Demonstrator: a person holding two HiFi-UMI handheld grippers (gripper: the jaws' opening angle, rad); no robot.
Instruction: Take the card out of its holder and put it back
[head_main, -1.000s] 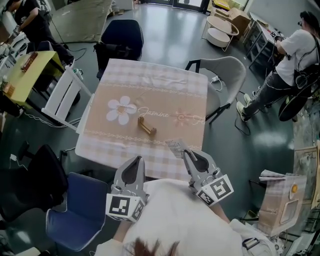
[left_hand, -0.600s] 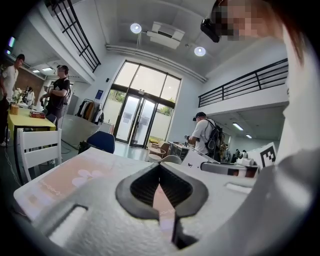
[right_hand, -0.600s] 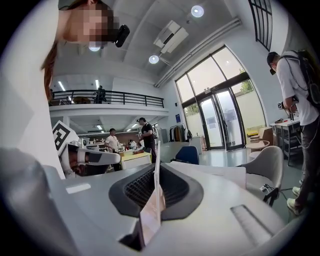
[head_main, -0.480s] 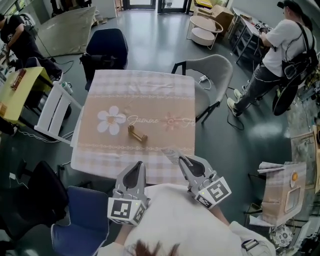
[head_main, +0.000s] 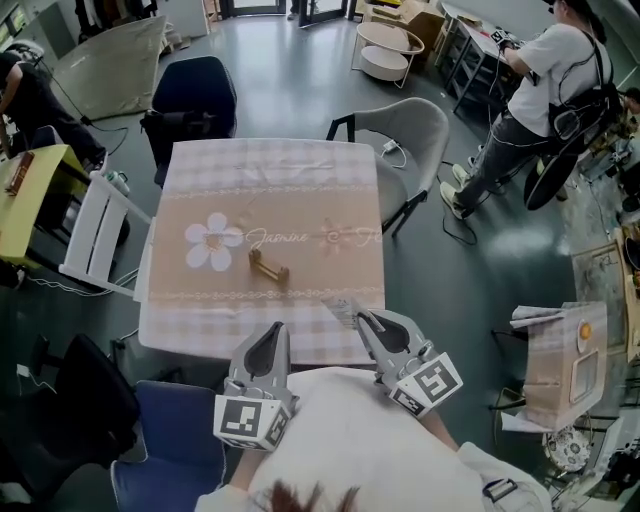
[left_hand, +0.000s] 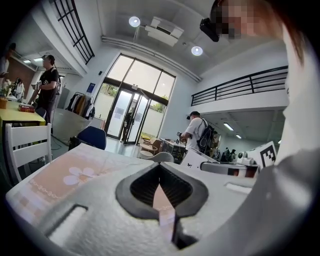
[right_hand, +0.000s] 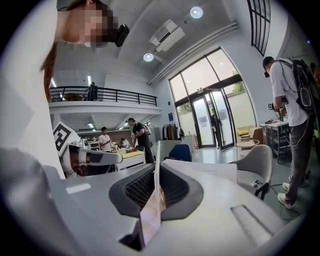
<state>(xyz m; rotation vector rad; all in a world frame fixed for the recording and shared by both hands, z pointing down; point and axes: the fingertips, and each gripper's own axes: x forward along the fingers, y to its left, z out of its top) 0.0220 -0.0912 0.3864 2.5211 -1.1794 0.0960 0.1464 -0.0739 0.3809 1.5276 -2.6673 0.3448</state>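
the right hand-held gripper (head_main: 362, 318) pinches the card (head_main: 345, 307) by one edge and holds it in the air over the near edge of the counter (head_main: 270, 160). the card is well apart from the wooden holder (head_main: 267, 267), which appears empty near the counter's middle. the left hand-held gripper (head_main: 277, 328) is pressed together on nothing. the card looks thin, light and a little bendy, probably slick in the grip. holding it along one edge leaves the opposite edge free to slide down into the holder's slot.
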